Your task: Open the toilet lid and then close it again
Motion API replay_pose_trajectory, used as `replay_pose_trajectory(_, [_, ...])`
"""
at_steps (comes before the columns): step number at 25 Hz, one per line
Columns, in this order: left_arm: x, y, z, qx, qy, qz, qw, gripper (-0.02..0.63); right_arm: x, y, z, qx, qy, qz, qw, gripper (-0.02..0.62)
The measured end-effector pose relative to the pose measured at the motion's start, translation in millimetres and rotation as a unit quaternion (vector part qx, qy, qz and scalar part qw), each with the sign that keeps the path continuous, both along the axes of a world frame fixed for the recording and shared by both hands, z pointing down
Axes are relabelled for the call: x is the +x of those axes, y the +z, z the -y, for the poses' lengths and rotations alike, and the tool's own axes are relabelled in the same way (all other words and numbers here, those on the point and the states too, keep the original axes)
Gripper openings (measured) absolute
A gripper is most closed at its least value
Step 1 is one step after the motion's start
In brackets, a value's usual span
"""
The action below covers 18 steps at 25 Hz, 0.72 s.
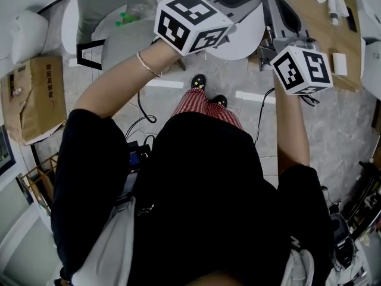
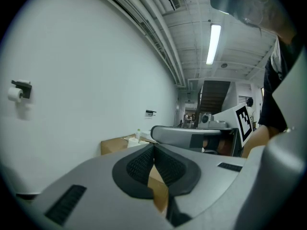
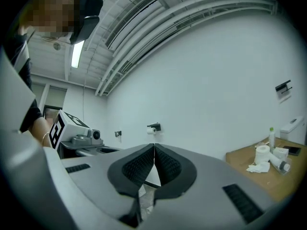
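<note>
Tools both closed on nothing: we hold the left tool (image 2: 154, 146) and right tool (image 3: 154, 147) side by side, high in the head view.

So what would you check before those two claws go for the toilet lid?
1. Left gripper empty: ok, jaws together on nothing.
2. Right gripper empty: ok, the same.
3. Jaws open for gripping: not ok, both shut.
4. Grippers aimed downward: not ok, both look up at the wall.
5. Lid down: cannot tell, only a white rounded edge shows under the grippers in the head view.
</note>
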<state>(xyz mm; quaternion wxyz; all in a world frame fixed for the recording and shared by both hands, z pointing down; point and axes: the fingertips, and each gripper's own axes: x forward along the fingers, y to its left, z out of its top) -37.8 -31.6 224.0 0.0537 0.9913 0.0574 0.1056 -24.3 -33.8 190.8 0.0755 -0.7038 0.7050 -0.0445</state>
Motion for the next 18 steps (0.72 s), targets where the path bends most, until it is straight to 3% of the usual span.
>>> replay_pose_trajectory(18, [-36.6,-15.1,19.5,-0.007,-0.019,0.001,0.9998,0.003,-27.0,-13.5,3.6,0.005,-0.02,-0.007,1.0,0.02])
